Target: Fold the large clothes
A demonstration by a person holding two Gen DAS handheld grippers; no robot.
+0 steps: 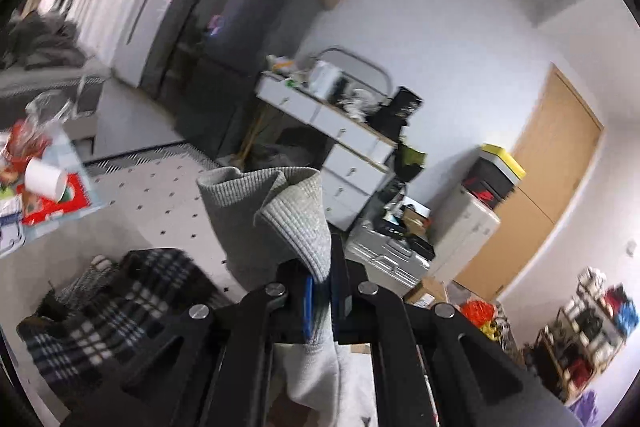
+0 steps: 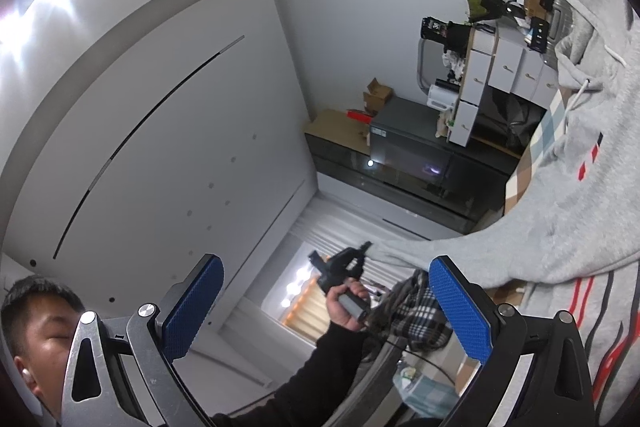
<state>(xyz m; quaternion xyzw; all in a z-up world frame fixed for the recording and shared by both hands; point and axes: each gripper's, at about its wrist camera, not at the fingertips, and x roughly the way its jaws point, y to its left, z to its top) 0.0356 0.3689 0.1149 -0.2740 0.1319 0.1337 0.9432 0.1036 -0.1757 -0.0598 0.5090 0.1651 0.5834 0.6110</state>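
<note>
In the left wrist view, the left claw [image 1: 320,297] is clamped on the ribbed cuff [image 1: 298,223] of a grey hoodie, the knit pinched between the blue pads [image 1: 308,305] and sticking up past the fingertips. Below and to the left, a black-and-white plaid garment [image 1: 116,303] lies crumpled on a white dotted bed cover [image 1: 168,195]. Farther off stand a white drawer unit [image 1: 344,143], a dark cabinet [image 1: 256,23] and a wooden door [image 1: 548,187]. In the right wrist view, the right claw [image 2: 324,307] stands wide open with nothing between its blue pads [image 2: 460,311]. The grey hoodie [image 2: 568,195] hangs lifted at the right side of the frame, its white drawstring [image 2: 580,91] dangling and one sleeve stretched out to the left claw [image 2: 362,251], which the person's hand [image 2: 346,307] holds up by its handle. The plaid garment [image 2: 416,311] shows just beneath that sleeve. The person's face [image 2: 40,339] is at the lower left.
</note>
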